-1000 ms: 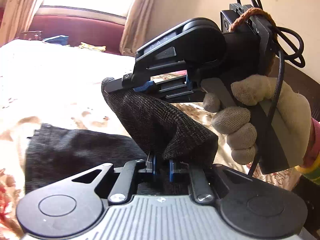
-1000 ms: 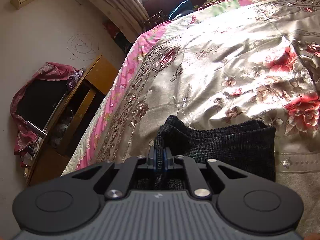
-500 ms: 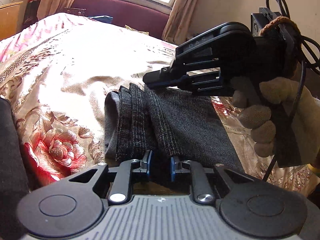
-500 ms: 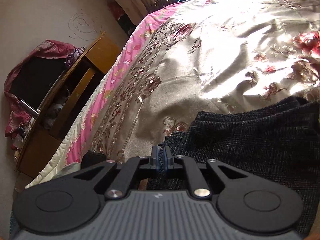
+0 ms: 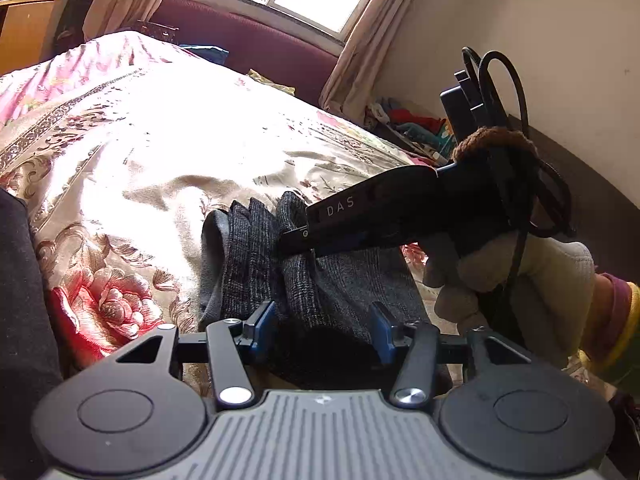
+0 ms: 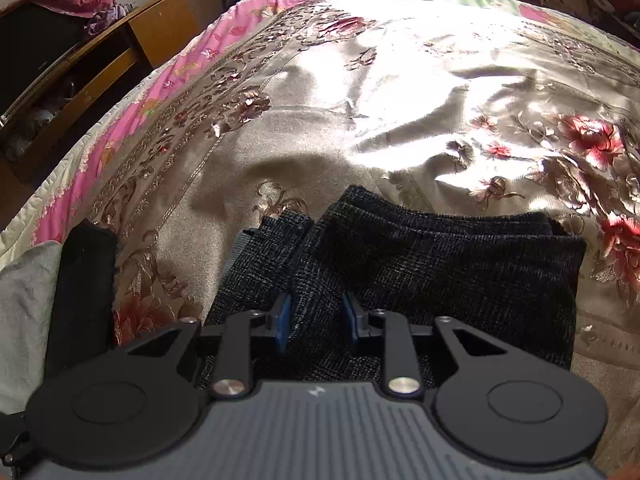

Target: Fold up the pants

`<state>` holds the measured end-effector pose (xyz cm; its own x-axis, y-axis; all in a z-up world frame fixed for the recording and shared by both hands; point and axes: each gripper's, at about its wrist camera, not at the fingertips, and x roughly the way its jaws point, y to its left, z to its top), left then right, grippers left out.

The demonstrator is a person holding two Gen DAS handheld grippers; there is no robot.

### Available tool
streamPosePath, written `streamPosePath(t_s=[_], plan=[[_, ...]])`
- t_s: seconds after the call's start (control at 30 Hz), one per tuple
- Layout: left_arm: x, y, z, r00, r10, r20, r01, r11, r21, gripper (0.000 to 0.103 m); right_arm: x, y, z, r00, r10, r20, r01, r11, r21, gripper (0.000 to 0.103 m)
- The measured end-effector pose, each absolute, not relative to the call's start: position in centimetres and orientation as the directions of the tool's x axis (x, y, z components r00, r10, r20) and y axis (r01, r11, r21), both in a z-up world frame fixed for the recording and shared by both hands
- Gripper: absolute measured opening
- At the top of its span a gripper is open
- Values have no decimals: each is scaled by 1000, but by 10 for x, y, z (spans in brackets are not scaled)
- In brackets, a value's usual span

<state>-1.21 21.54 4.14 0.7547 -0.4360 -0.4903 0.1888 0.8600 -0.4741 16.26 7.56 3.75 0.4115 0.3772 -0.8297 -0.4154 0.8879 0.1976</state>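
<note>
The dark grey knit pants (image 5: 256, 256) lie folded in a thick stack on the floral bedspread (image 5: 140, 140). My left gripper (image 5: 320, 324) sits low over the near end of the stack; its jaws are opening, with fabric lying loose between the blue pads. In the right wrist view the pants (image 6: 440, 264) spread to the right. My right gripper (image 6: 316, 316) has its jaws opening too, with a ridge of the cloth between them. In the left wrist view the right gripper (image 5: 288, 240) is side on, held by a gloved hand (image 5: 512, 280), with its tip on top of the stack.
A wooden cabinet (image 6: 120, 52) stands beside the bed's pink-edged left side. A black object (image 6: 84, 280) and a grey cloth (image 6: 24, 300) lie at the near left. A maroon bench (image 5: 248, 40) runs under the window, and clothes (image 5: 408, 124) are piled by the wall.
Both grippers brought the lifted pants end down onto the bed, folding it over into a stack. Both jaws have since widened, the left much more, and the cloth now lies loose between them.
</note>
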Motion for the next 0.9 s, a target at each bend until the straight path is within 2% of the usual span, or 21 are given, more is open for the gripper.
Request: streamPosePath(t_s=[0.1,0.13,0.17,0.3,0.43,0.47,0.5,0.57,0.63,0.7,0.77,0.83,0.9], plan=[[5,196,39,751,-380,-540,181,905,-385,62,161,72,43,397,410,-821,-403,882,246,8],[16,187,34,745,-354,-565,169,920,-353,58,160,73,45,395,423,-816,-404,877,259,8],[20,184,31,731,-361,-579,170,918,-358,40,159,73,47,395,432,-811,-406,874,267,8],[4,195,46,764,-370,-528,172,907,-385,34,151,73,64,408,492,-769,-431,847,312,8],[-11,207,51,795,-330,-510,144,918,-370,33,139,91,70,426,532,-732,-492,815,306,8],[-8,209,46,787,-319,-528,127,922,-367,33,142,96,62,426,522,-740,-487,821,298,9],[-2,211,39,767,-315,-560,109,923,-370,33,149,104,46,402,499,-768,-481,829,287,15],[9,215,20,736,-295,-609,62,926,-372,34,156,109,24,388,489,-781,-478,831,284,16],[7,215,19,738,-272,-617,60,938,-342,38,152,100,31,392,540,-745,-461,816,349,19],[-2,214,30,760,-240,-604,65,952,-298,39,145,81,49,428,608,-669,-472,781,409,17],[-6,206,40,785,-165,-598,64,980,-188,39,140,69,62,522,571,-634,-485,810,330,19],[0,196,46,792,-115,-599,63,992,-106,40,148,70,53,546,496,-675,-478,846,236,22],[17,188,41,757,-124,-641,85,992,-93,41,164,70,24,502,419,-757,-447,875,188,23]])
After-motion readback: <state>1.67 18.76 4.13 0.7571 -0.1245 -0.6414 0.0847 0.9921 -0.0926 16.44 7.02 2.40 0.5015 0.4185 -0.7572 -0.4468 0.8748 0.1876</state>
